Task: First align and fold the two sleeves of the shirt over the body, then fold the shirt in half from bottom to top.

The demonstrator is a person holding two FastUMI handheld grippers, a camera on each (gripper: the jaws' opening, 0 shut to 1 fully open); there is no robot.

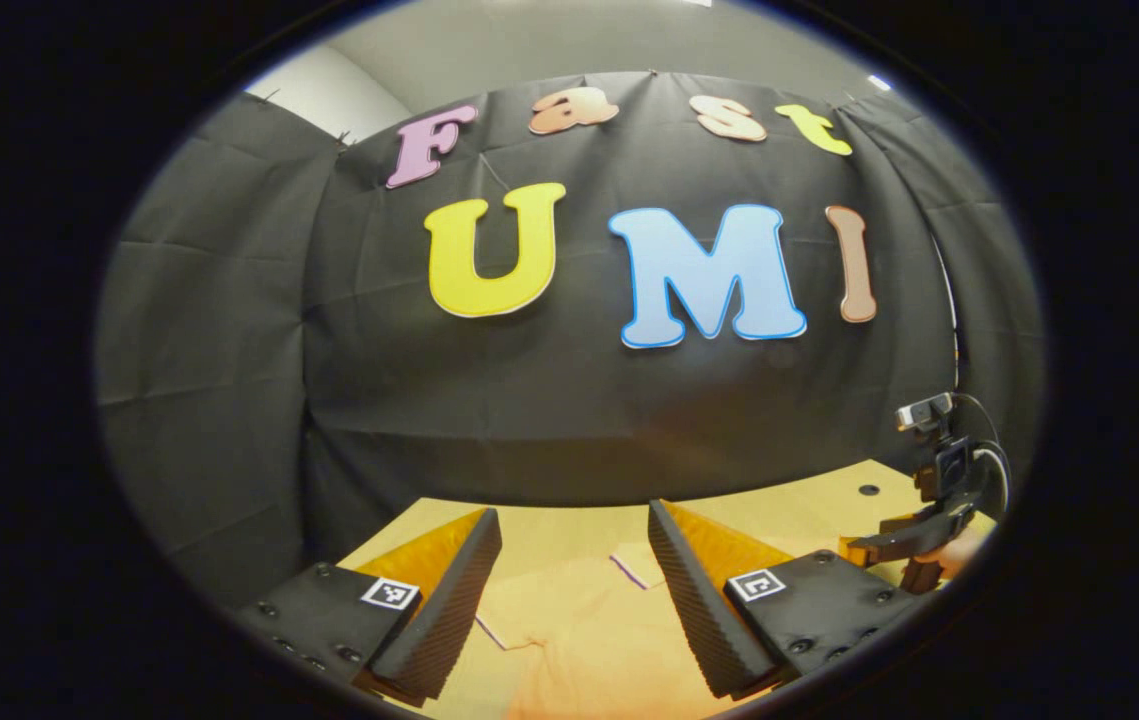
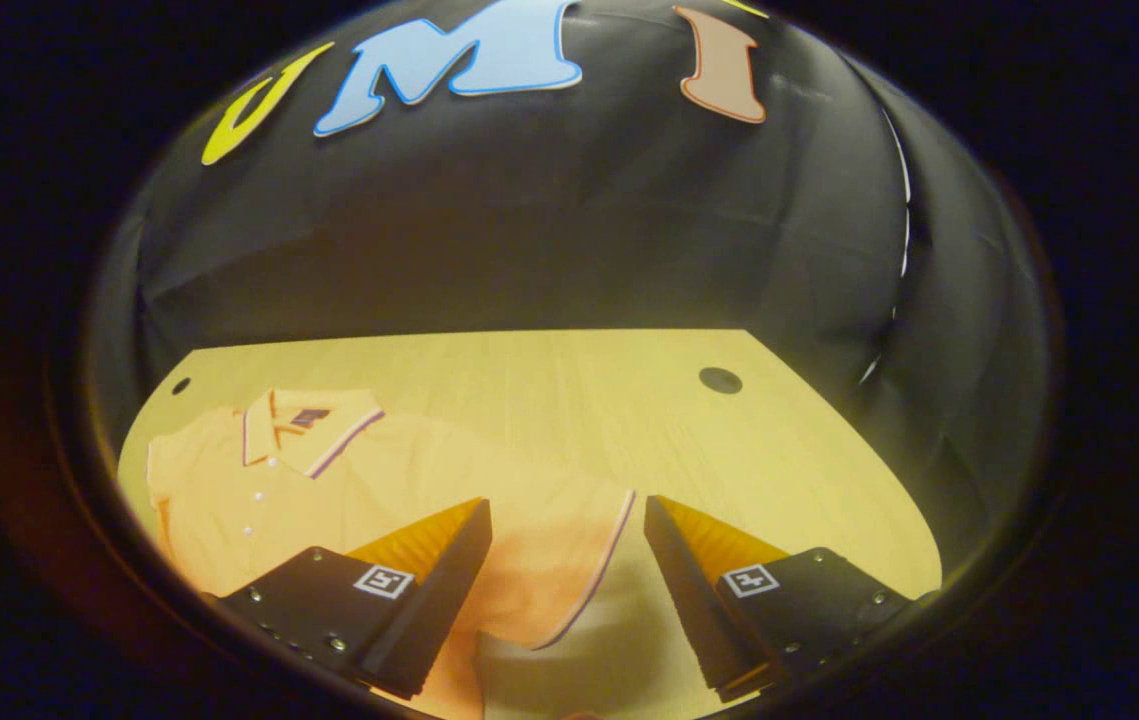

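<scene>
An orange polo shirt (image 2: 329,480) with a purple-trimmed collar lies flat on the wooden table (image 2: 629,420), collar toward the back wall. Its right sleeve (image 2: 559,560) spreads out between the fingers of my right gripper (image 2: 569,530), which stands open above the sleeve's trimmed cuff. In the left gripper view, my left gripper (image 1: 574,545) is open and held over the shirt (image 1: 569,640), with a sleeve edge below it. The right gripper (image 1: 914,545) and the hand holding it show at the far right of that view.
Black cloth walls close in the table at the back and sides. Two round cable holes (image 2: 719,380) (image 2: 181,385) sit in the tabletop near its far corners. Bare wood lies to the right of the shirt. A small camera (image 1: 924,412) stands at the table's right edge.
</scene>
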